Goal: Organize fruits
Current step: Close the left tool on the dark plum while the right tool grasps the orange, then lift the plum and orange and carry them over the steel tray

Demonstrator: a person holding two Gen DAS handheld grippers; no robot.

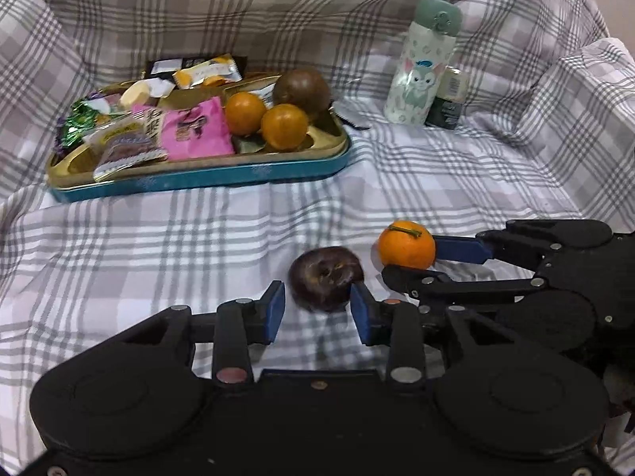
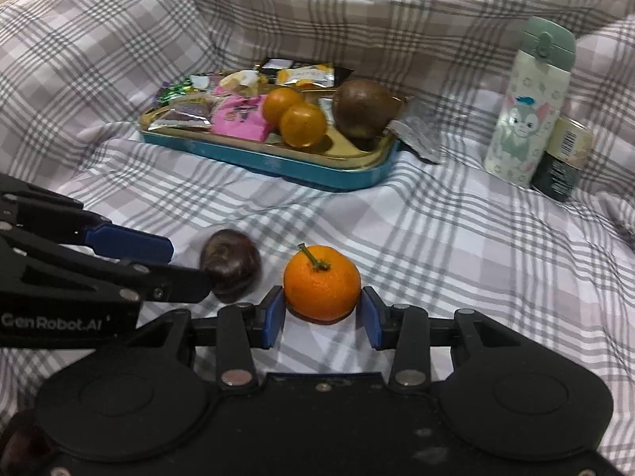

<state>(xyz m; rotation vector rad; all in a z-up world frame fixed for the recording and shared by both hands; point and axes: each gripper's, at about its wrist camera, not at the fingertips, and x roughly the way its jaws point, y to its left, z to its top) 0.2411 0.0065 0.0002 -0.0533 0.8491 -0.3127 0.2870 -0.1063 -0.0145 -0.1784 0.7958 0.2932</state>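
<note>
Soft plaid bedding [image 2: 456, 246] is the surface under everything, and that is the first source of trouble: it dimples and gives, so a round fruit nudged off-centre can roll into a fold. The left gripper [image 1: 317, 311] stands open, its blue pads to either side of the dark purple fruit [image 1: 325, 277], which lies on the cloth; the right-hand pad looks to be at or against the fruit's skin while the left-hand one is clear of it, so closing from here could push the fruit sideways rather than trap it. The right gripper [image 2: 322, 319] is likewise spread wide around the stemmed tangerine [image 2: 322, 282], pads just beside its flanks but, as far as I can tell, not yet squeezing. Both fruits sit near each other (and the two tools nearly cross), so a collision between fingers is a real risk if both close or lift together. The teal tin tray [image 1: 222, 180] beyond already carries two oranges [image 1: 264, 119], a brown fruit [image 1: 302, 91] and snack packets [image 1: 194, 129]; free room is scarce, and a dropped fruit could knock the others. A bottle [image 1: 422, 63] and a small jar [image 1: 446, 99] stand well apart to the right.
</note>
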